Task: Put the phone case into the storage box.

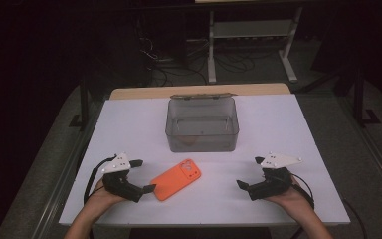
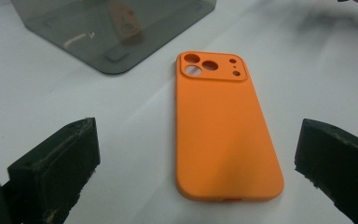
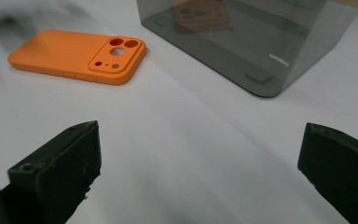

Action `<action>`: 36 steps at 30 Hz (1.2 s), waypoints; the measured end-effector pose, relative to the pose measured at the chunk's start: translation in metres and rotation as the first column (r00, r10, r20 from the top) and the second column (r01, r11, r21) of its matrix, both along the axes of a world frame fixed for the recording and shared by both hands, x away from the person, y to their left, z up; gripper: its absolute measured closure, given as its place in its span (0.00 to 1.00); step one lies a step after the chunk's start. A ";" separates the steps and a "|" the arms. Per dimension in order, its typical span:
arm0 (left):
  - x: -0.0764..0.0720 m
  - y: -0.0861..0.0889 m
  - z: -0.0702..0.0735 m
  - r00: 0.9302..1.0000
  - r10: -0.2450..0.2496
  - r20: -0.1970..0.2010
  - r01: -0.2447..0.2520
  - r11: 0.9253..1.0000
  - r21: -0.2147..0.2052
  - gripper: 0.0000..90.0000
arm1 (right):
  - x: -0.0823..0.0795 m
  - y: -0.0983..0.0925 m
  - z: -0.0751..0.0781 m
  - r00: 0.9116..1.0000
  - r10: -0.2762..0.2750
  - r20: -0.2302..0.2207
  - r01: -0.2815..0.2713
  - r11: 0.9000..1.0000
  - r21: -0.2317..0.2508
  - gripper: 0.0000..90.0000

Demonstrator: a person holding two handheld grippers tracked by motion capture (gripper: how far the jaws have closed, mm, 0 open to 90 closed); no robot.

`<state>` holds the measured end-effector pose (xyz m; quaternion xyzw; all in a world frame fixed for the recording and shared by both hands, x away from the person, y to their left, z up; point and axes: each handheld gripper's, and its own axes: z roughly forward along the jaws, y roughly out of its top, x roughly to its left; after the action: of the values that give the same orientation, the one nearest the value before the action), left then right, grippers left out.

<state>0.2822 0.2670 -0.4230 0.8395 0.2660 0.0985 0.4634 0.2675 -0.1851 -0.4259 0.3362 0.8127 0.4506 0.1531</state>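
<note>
One smooth orange phone case (image 1: 176, 179), rounded corners, lying flat.

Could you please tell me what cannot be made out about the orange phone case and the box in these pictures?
- Orange phone case: its underside, against the table, in all views.
- Smoked plastic box: whether anything lies inside; the orange patch in its wall looks like a reflection, high view.
- Box top: cut off by the upper edge in both gripper views.

Left hand-held gripper (image 1: 138, 175) and right hand-held gripper (image 1: 248, 172) rest low, jaws wide apart.
</note>
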 end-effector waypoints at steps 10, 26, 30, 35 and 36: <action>0.001 0.002 0.003 1.000 0.007 0.001 -0.007 1.000 -0.001 0.00 | 0.000 -0.001 0.000 1.000 0.001 -0.006 -0.001 1.000 0.010 0.00; 0.004 -0.003 0.005 1.000 -0.001 0.001 0.001 1.000 0.010 0.00 | 0.000 -0.001 -0.001 1.000 0.000 -0.003 0.000 1.000 0.003 0.00; 0.005 -0.005 0.006 1.000 -0.005 -0.001 0.005 1.000 0.011 0.00 | 0.000 -0.001 -0.001 1.000 0.001 -0.004 -0.001 1.000 -0.002 0.00; 0.006 -0.009 0.009 1.000 -0.015 0.003 0.015 1.000 0.012 0.00 | 0.000 0.000 -0.001 1.000 0.005 -0.001 -0.005 1.000 -0.004 0.00; 0.006 -0.010 0.009 1.000 -0.016 0.006 0.016 1.000 0.011 0.00 | 0.000 0.000 -0.001 1.000 0.005 0.000 -0.005 1.000 -0.005 0.00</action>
<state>0.2885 0.2569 -0.4138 0.8438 0.2573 0.0986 0.4605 0.2671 -0.1855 -0.4270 0.3337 0.8147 0.4490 0.1525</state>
